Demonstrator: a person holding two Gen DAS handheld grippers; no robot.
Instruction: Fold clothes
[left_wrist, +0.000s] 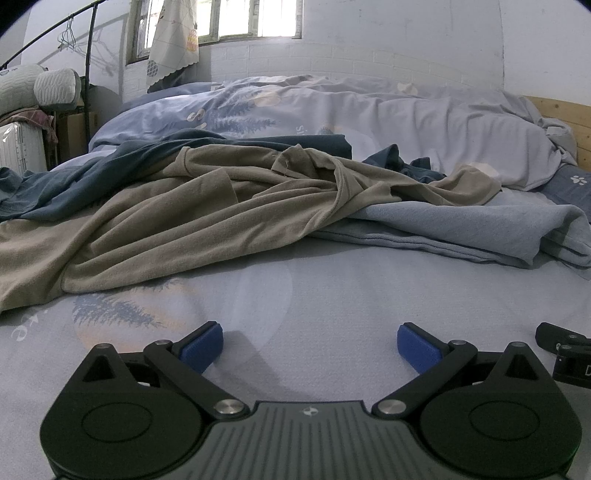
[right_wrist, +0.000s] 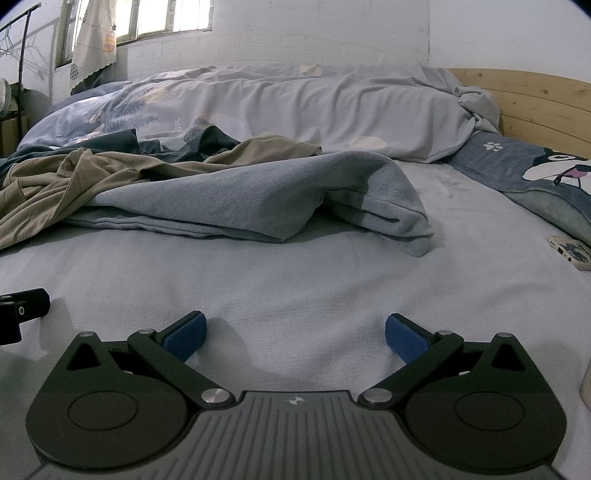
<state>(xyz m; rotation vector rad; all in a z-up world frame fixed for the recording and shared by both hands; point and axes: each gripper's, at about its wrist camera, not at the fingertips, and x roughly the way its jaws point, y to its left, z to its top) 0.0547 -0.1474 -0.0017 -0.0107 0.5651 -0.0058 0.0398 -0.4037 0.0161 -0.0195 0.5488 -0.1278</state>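
While both grippers sit low over the pale blue bedsheet (left_wrist: 332, 295), the clothes lie in a crumpled heap farther up the bed, well apart from either tool. Farthest left in that heap is a dark blue garment (left_wrist: 92, 173), partly buried under a tan garment (left_wrist: 184, 221) that sprawls across the middle in long folds; to its right lies a light blue garment (right_wrist: 240, 195), its near edge doubled over on the sheet (the tan cloth overlaps its left end). Behind them runs a bunched duvet (right_wrist: 314, 110), and a wooden headboard (right_wrist: 535, 107) stands at far right. The left gripper (left_wrist: 310, 343) has its blue-padded fingers spread wide with nothing between them, and the right gripper (right_wrist: 295, 336) is likewise splayed and empty.
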